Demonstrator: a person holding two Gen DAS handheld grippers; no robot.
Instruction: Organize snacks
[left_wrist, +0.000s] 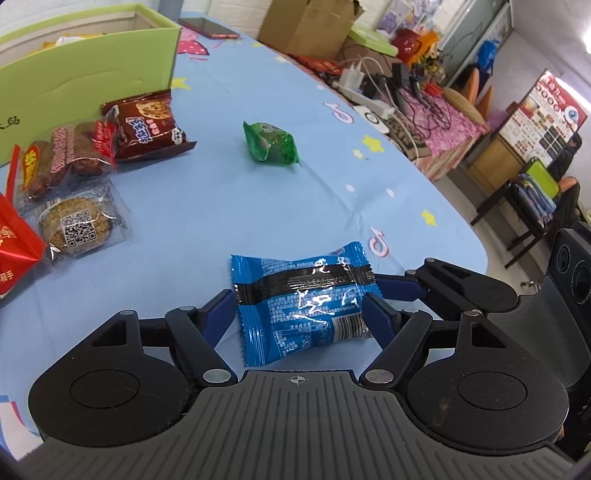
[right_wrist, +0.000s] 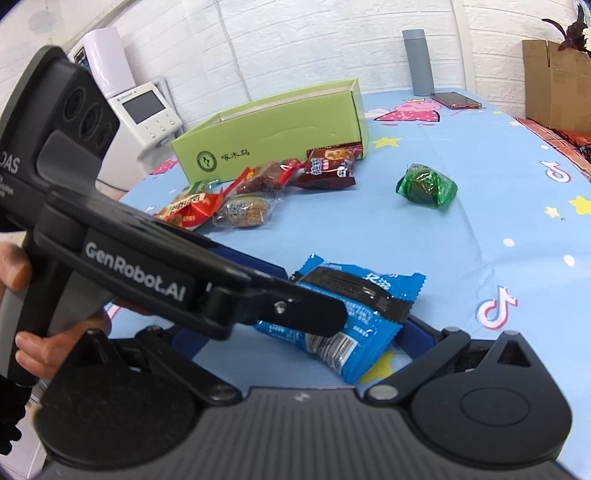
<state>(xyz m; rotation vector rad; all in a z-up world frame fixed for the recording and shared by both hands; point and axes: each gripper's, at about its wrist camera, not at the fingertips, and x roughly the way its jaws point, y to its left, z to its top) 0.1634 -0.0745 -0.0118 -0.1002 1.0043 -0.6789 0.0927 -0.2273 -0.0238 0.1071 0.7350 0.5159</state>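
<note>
Blue snack packet between 2 sets of tongs

The blue packet (left_wrist: 301, 301) lies on the worktop (left_wrist: 258, 206) near its front edge, well apart from the green box (right_wrist: 273, 136) at the far edge. The left tongs (left_wrist: 299, 308) stand apart around it, pads flanking but not visibly pressing, probably lining up a lift. The right tongs (right_wrist: 299, 341) are also apart, the packet partly between them. The other snacks cluster in front of the box, likely awaiting sorting.
</note>
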